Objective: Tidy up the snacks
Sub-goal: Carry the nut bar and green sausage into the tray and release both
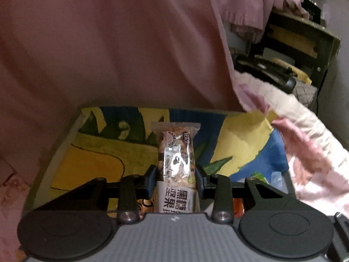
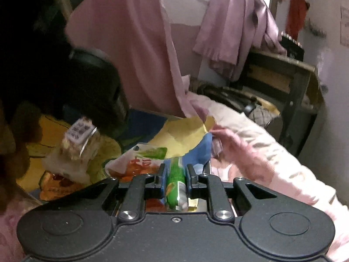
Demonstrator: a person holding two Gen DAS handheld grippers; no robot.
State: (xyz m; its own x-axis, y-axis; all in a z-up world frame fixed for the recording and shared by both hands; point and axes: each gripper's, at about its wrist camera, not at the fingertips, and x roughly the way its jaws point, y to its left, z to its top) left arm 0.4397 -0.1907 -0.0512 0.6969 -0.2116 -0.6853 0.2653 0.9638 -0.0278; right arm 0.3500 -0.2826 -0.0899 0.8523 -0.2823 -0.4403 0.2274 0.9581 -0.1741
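My left gripper [image 1: 176,174] is shut on a clear-wrapped nut and cereal bar [image 1: 176,157] with a white label, held above a small table [image 1: 104,152] with a yellow, blue and green painted top. My right gripper [image 2: 175,174] is shut on a green snack packet [image 2: 176,181], gripped edge-on. In the right wrist view the left gripper's dark body [image 2: 96,83] is blurred at the left, with its bar [image 2: 76,139] hanging below it. An orange and green snack bag [image 2: 139,161] and an orange packet [image 2: 59,185] lie on the table under them.
A pink curtain [image 1: 109,43] hangs behind the table. A pink and white quilt [image 1: 305,135] overlaps the table's right edge. A dark desk [image 2: 290,80] with clothes draped on it stands at the back right. A person's dark sleeve [image 2: 26,43] fills the left of the right wrist view.
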